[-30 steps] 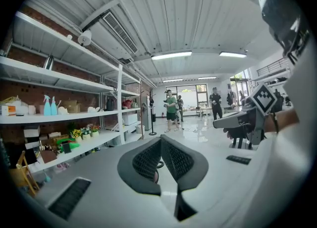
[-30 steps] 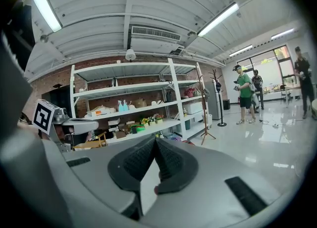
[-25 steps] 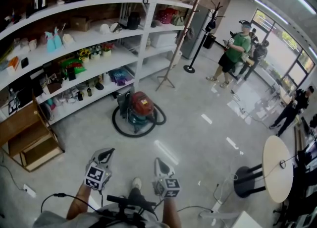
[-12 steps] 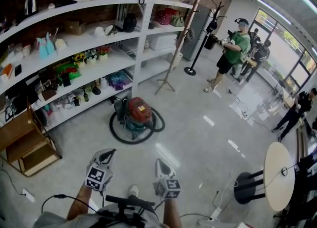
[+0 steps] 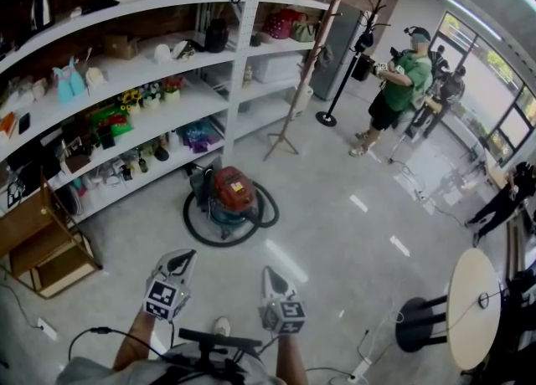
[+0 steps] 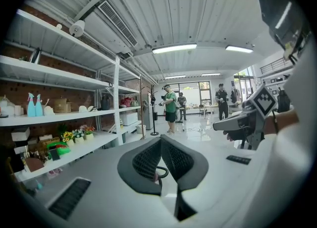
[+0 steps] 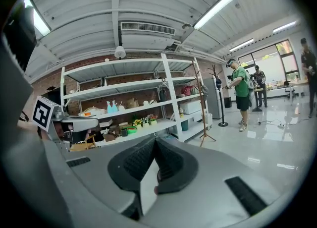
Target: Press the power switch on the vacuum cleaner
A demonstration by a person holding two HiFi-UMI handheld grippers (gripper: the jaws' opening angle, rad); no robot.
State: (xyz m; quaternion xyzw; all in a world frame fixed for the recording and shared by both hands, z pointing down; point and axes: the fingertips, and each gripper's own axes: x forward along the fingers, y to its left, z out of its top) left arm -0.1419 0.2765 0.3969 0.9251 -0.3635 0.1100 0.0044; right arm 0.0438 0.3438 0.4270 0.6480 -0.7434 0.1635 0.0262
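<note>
A pale polished floor (image 5: 335, 241) fills most of the head view. Along its far side runs a long white shelf unit (image 5: 244, 65), its boards crowded with small goods. At the right edge stands a round tabletop (image 5: 473, 295) on a dark base. A person in a green top (image 5: 400, 82) stands far off, well apart from everything near the shelves.

The vacuum cleaner (image 5: 232, 194), red on top with a darker body, sits on the floor just in front of the shelf unit's lower boards. Its black hose (image 5: 226, 244) lies coiled in a ring around it. The power switch is probably somewhere on the red top, but at this range it is too small to pick out.

The left tool (image 5: 179, 259) and the right tool (image 5: 270, 274) are held side by side low in the head view, both pointing toward the vacuum cleaner and well apart from it. Each tool's own view shows its jaws clenched tip to tip with nothing between them
</note>
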